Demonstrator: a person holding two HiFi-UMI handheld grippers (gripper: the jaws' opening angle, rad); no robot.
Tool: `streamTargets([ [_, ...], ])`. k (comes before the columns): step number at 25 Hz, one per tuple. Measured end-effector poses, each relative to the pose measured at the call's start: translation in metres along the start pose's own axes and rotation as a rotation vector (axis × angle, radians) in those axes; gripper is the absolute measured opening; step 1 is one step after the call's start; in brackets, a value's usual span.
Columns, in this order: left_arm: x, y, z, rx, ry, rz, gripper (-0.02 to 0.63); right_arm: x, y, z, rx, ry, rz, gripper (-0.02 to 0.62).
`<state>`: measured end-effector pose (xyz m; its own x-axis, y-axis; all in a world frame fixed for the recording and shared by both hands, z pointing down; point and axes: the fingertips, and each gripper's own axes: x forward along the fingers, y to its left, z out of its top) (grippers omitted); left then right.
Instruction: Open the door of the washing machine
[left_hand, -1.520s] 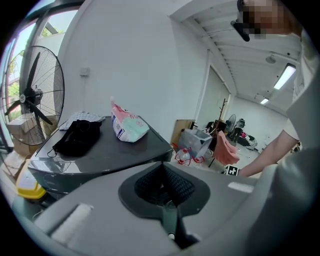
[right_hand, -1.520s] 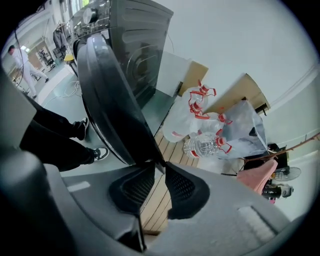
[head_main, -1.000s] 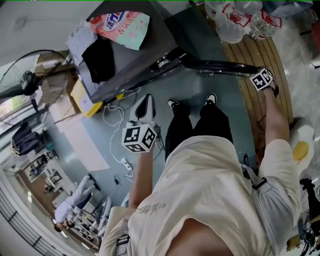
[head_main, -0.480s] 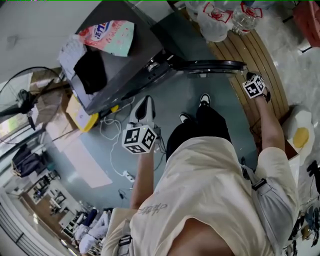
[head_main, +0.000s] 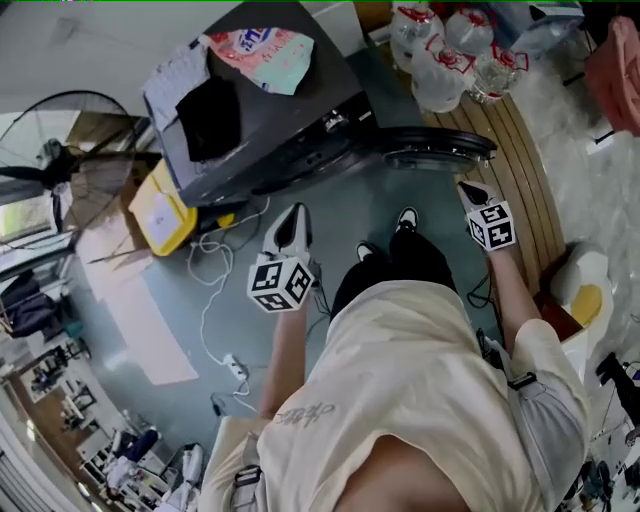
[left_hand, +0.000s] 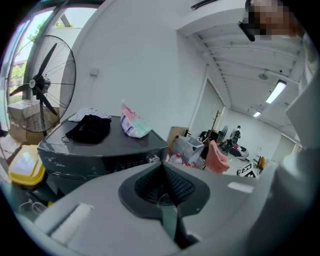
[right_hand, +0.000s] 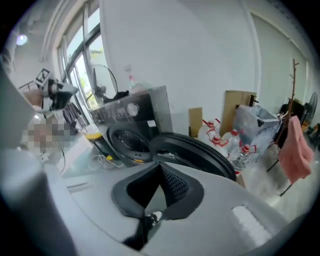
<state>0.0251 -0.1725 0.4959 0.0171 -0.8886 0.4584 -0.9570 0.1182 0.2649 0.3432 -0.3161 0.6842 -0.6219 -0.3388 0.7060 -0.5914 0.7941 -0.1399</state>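
Looking down through the head view, the dark grey front-loading washing machine is seen at the top, with a black cloth and a pink-and-green soft pouch lying on its lid. Its round black door is already swung well out over the floor, beside a slatted wooden bench. The left gripper is held in front of the machine, and the right gripper just below the door's free edge, apart from it; neither touches anything. In the left gripper view the jaws are seen pressed together with nothing between them, and the machine's control panel lies beyond. In the right gripper view the jaws are likewise closed on nothing, and past them the door is seen hanging wide, with the drum opening exposed behind it. The task is judged done or all but done. The door is judged stiff and fairly heavy, carried on its hinge at the machine's side, with a smooth, rounded rim that could slip. Should it be moved further, it would best be taken at the free rim opposite the hinge and swung in an arc.
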Motion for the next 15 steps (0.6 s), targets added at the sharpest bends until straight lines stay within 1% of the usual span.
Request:
streamTargets([
  [2,-0.018,0.009,-0.006,-0.010,-0.019,0.009,0.017,-0.014,0.042,0.029,0.004,-0.090,0.063,0.002],
  [4,-0.032,0.021,-0.013,-0.013,-0.030,0.019,0.017,-0.023,0.081,0.057,-0.017,-0.162,0.115,0.002],
  [8,-0.054,0.039,-0.020,-0.014,-0.061,0.038,0.017,-0.040,0.144,0.110,-0.096,-0.287,0.198,0.002],
  [11,-0.068,0.046,-0.024,0.001,-0.079,0.036,0.017,-0.050,0.175,0.141,-0.136,-0.354,0.193,0.002],
  [15,-0.080,0.048,-0.028,0.025,-0.094,0.012,0.017,-0.063,0.204,0.171,-0.104,-0.452,0.188,0.002],
])
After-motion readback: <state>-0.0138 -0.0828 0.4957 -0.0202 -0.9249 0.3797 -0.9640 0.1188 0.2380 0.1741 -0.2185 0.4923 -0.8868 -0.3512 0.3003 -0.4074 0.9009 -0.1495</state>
